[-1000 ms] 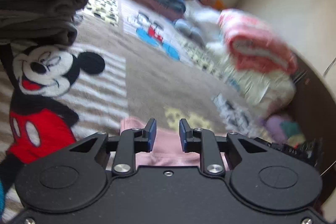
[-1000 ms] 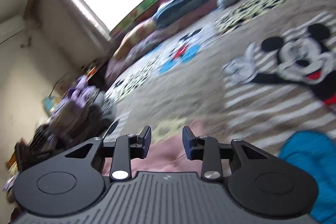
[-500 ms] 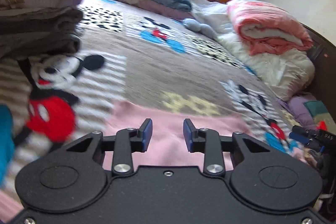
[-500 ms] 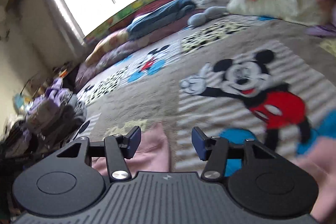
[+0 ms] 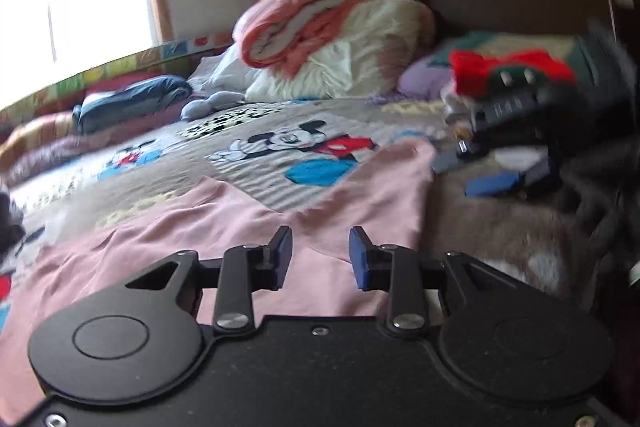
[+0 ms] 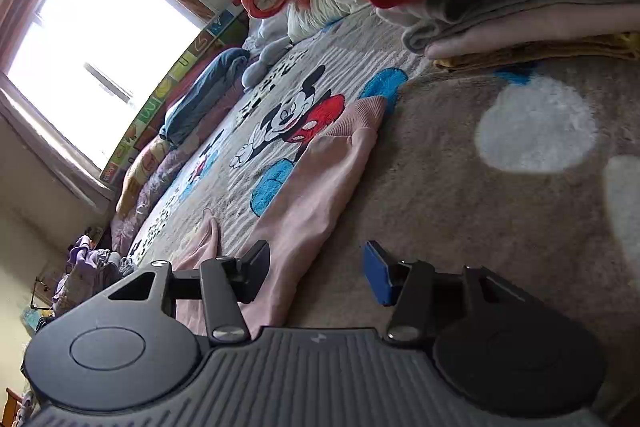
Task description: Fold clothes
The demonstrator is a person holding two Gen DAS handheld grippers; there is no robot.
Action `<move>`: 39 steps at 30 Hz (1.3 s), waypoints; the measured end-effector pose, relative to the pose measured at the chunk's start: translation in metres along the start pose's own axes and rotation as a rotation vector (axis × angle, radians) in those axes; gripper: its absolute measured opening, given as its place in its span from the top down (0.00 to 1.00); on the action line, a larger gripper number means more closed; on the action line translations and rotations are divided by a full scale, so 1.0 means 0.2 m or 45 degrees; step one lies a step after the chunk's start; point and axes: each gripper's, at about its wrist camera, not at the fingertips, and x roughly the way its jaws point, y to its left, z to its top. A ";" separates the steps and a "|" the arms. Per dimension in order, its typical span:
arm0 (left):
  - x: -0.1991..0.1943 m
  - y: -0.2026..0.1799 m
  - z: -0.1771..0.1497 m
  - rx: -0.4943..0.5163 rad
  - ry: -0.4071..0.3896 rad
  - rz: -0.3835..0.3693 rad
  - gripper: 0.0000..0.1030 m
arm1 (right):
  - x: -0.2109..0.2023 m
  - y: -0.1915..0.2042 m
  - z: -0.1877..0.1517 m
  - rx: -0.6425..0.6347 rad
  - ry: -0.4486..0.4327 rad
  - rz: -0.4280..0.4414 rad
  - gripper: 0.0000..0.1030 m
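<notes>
Pink cloth lay under the left claw (image 5: 319, 254), whose jaws stood apart and empty over the garment (image 5: 224, 227). The right claw (image 6: 316, 269) was open wider than half a second before, gripping nothing, its left finger over the sleeve (image 6: 320, 187). Both views had swung toward the headboard, so the garment, bunched earlier, now lay spread on the bed (image 6: 460, 203): probably ready for a first fold. Its sleeve ran lengthwise from lower left toward the cuff (image 6: 366, 115) at frame centre.

Left gripper (image 5: 320, 253) jaws parted, nothing between them; right gripper (image 6: 316, 269) jaws spread wider, likewise empty.
</notes>
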 end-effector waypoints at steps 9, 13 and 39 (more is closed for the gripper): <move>-0.07 -0.08 0.03 0.095 0.009 -0.034 0.63 | -0.03 -0.11 0.03 0.063 -0.051 0.046 0.49; -0.06 -0.12 0.04 0.096 0.001 -0.022 0.63 | -0.04 -0.16 0.04 0.091 -0.074 0.066 0.49; 0.30 -0.33 0.18 0.297 0.175 0.054 0.63 | 0.06 -0.16 0.25 -0.172 -0.084 -0.105 0.51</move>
